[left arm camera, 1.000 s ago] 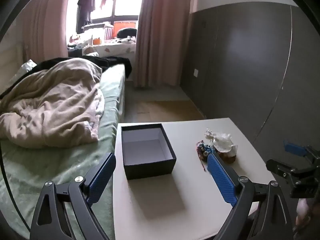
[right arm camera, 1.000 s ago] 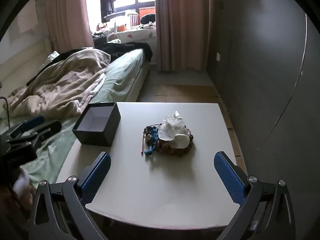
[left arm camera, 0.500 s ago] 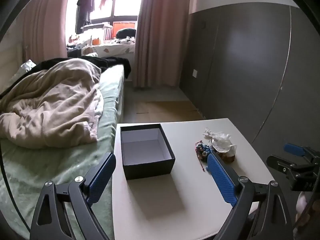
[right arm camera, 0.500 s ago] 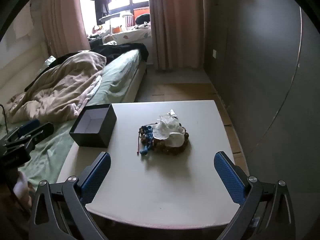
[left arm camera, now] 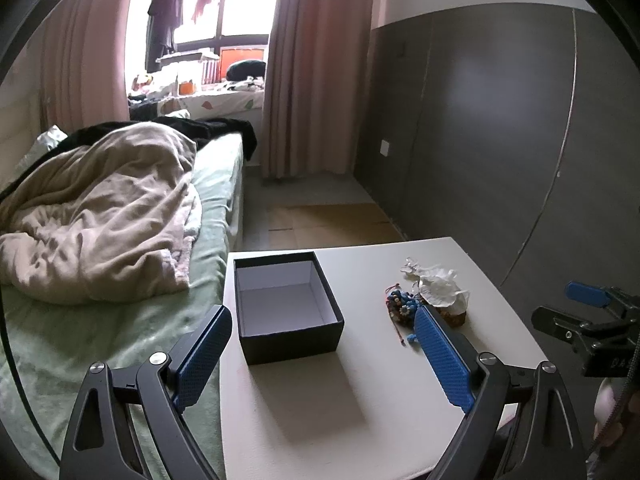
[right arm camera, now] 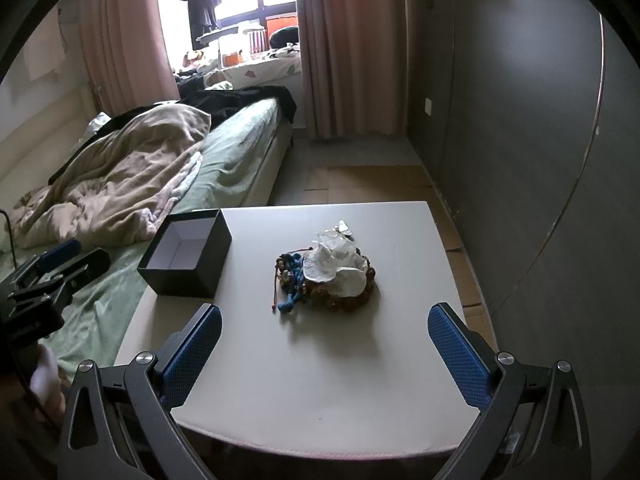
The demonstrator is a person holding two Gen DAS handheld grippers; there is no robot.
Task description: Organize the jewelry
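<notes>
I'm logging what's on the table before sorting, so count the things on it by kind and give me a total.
Open black box: 1
Jewelry pile, tangled beads and pale pieces, not countable one by one: 1
Total on the white table: 2
</notes>
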